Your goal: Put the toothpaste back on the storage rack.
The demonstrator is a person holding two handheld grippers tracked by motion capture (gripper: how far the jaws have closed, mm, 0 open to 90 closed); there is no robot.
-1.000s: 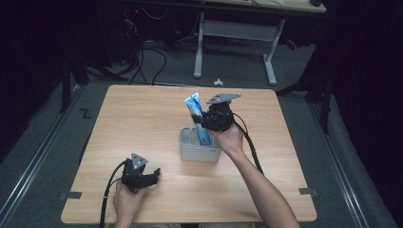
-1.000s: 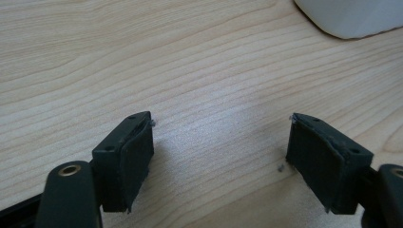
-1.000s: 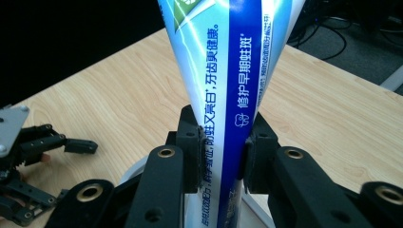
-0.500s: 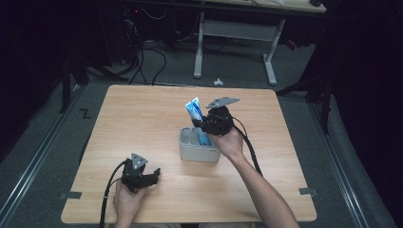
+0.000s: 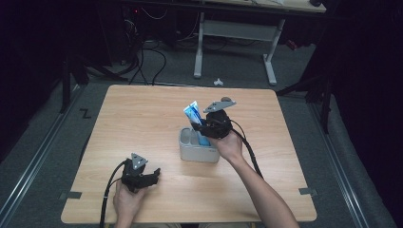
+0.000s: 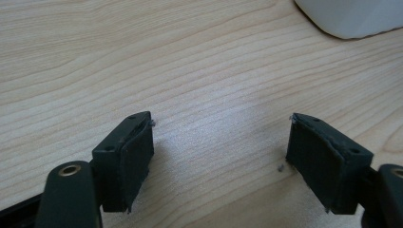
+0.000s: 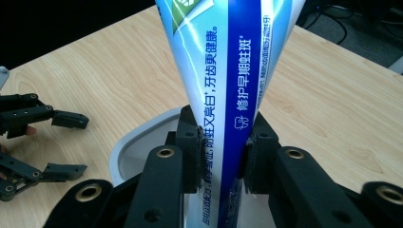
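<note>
A blue and white toothpaste tube (image 5: 195,119) (image 7: 228,85) stands upright with its lower end inside a grey-white cup (image 5: 194,151) (image 7: 138,142) near the middle of the wooden table (image 5: 142,118). My right gripper (image 5: 209,127) (image 7: 221,156) is shut on the tube, jaws pressed on both sides just above the cup's rim. My left gripper (image 5: 151,176) (image 6: 221,161) rests low over bare wood at the front left, open, with nothing between its pads. The cup's base (image 6: 347,16) shows at the top right of the left gripper view.
The table's front edge lies just below the left hand. Cables trail from both grippers toward the person. A white desk frame (image 5: 237,42) and floor cables stand beyond the far edge. The open left gripper (image 7: 43,142) shows at the left of the right gripper view.
The right gripper and the tube have sunk slightly toward the cup. The left gripper has stayed still.
</note>
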